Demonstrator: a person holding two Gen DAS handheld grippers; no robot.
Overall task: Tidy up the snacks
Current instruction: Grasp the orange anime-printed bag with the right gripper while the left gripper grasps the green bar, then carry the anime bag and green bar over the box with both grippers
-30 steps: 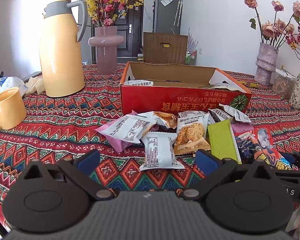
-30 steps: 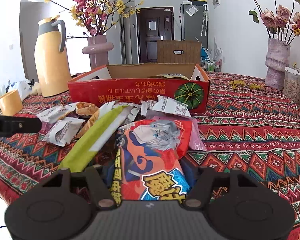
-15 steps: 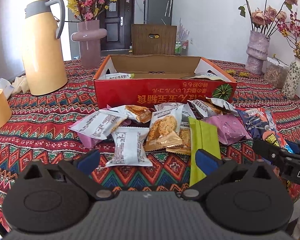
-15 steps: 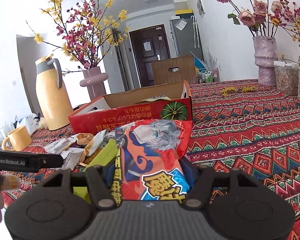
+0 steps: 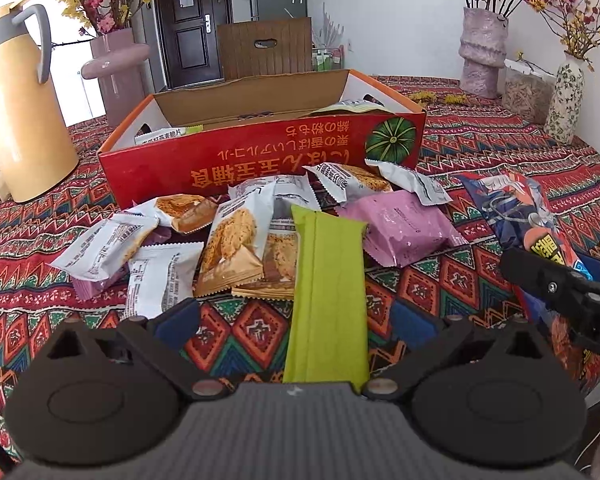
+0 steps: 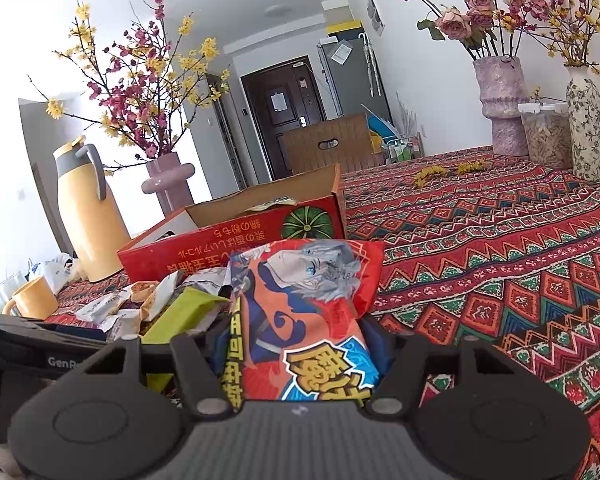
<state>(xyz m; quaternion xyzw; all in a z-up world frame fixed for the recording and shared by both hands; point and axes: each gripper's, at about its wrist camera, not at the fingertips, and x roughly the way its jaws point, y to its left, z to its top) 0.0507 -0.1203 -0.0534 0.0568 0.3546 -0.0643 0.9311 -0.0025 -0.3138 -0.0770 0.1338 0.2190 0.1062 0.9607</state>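
A red cardboard box [image 5: 260, 152] stands open on the patterned tablecloth, a few packets inside. In front of it lies a heap of snack packets: white biscuit packs [image 5: 164, 276], a cookie pack [image 5: 232, 248], a pink pack [image 5: 400, 228] and a long lime-green packet [image 5: 328, 292]. My left gripper [image 5: 296, 320] is open, its blue pads either side of the green packet's near end, not pressing it. My right gripper [image 6: 300, 344] is shut on a red-and-blue cartoon snack bag [image 6: 300, 308], lifted off the table; the same bag [image 5: 520, 216] shows at right in the left wrist view.
A yellow thermos jug [image 5: 16, 112] and a pink vase [image 5: 116, 68] stand at back left, a yellow mug [image 6: 32, 300] at the left edge. Flower vases [image 6: 500, 108] and a jar [image 6: 548, 136] line the far right. Bare tablecloth [image 6: 500, 248] stretches right of the box.
My left gripper has slid right across the heap until the green packet lies between its fingers. My right gripper has lifted and rolled with the cartoon bag still in it.
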